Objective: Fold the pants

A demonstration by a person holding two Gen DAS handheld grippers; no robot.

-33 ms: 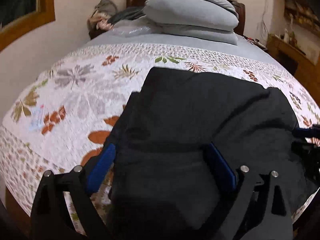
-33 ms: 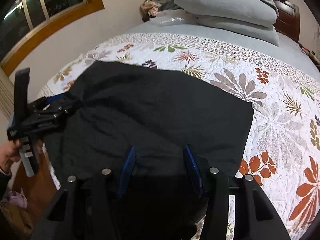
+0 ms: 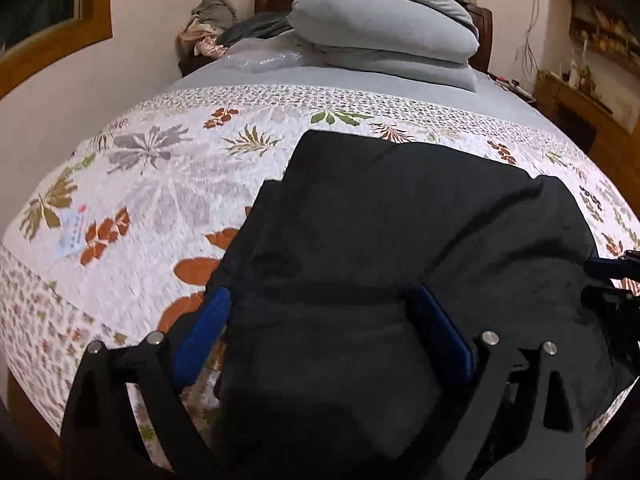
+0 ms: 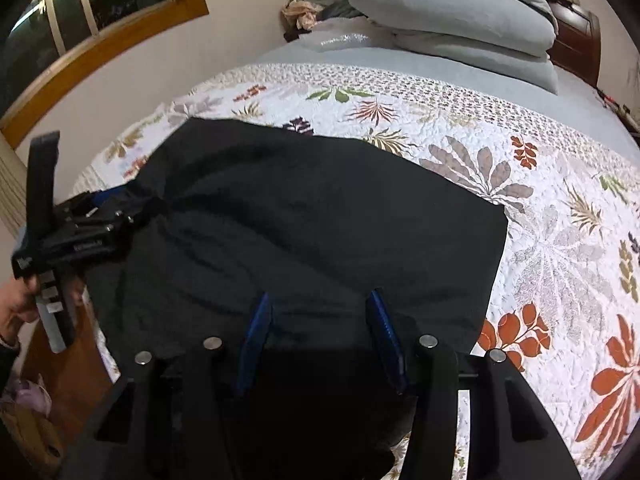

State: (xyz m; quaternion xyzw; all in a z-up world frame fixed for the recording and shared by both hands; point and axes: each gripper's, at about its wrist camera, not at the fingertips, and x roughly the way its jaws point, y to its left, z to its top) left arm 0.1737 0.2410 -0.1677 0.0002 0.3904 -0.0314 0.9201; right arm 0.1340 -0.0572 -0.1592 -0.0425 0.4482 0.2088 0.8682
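Observation:
The black pants (image 3: 400, 232) lie folded over on the floral quilt (image 3: 160, 184) at the bed's near edge; they also fill the right wrist view (image 4: 320, 216). My left gripper (image 3: 324, 312) stands wide open with its blue pads either side of the near left hem, cloth lying between them. My right gripper (image 4: 318, 312) is open too, its pads astride the near right hem. The left gripper shows from the side in the right wrist view (image 4: 132, 208), touching the pants' left edge. The right gripper's tip shows at the right edge of the left wrist view (image 3: 612, 268).
Stacked grey pillows (image 3: 384, 44) and a heap of clothes (image 3: 212, 24) lie at the headboard. A wall with a wood-framed window (image 4: 100, 12) runs along the left. A wooden side table (image 3: 580, 112) stands at the right. The quilt extends right of the pants (image 4: 560, 240).

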